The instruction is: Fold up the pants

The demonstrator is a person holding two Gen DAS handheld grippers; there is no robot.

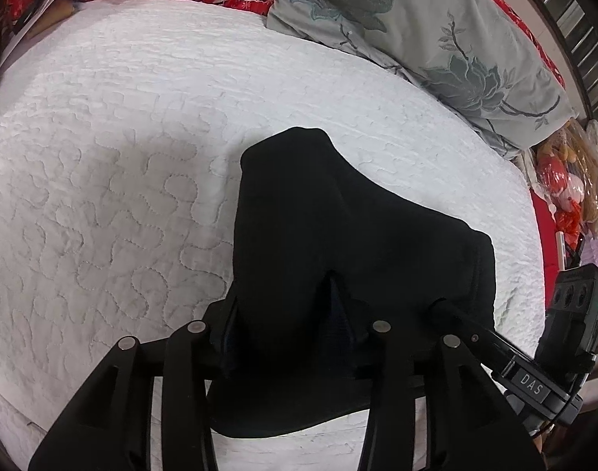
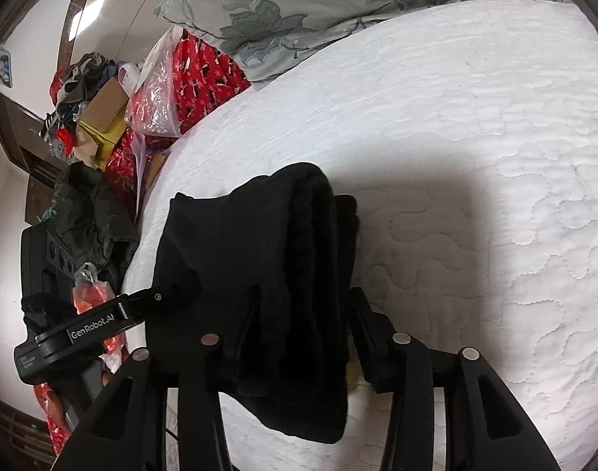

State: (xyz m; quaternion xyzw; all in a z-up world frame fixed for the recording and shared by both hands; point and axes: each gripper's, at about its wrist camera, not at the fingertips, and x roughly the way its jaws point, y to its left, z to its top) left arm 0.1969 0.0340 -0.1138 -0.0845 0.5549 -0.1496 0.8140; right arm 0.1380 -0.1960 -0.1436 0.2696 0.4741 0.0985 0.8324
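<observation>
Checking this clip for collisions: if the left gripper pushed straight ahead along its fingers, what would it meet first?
The left gripper already has the black pants between its fingers, so the folded bundle comes first. Beyond it lies only the white quilt, with the floral pillow farther back, though depth is unclear.

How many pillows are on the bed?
1. The grey flowered pillow lies at the far edge of the white quilt, beyond the black pants. Others may be out of view.

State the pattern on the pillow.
Grey-green pillow with darker floral print; clearest in left wrist view.
</observation>
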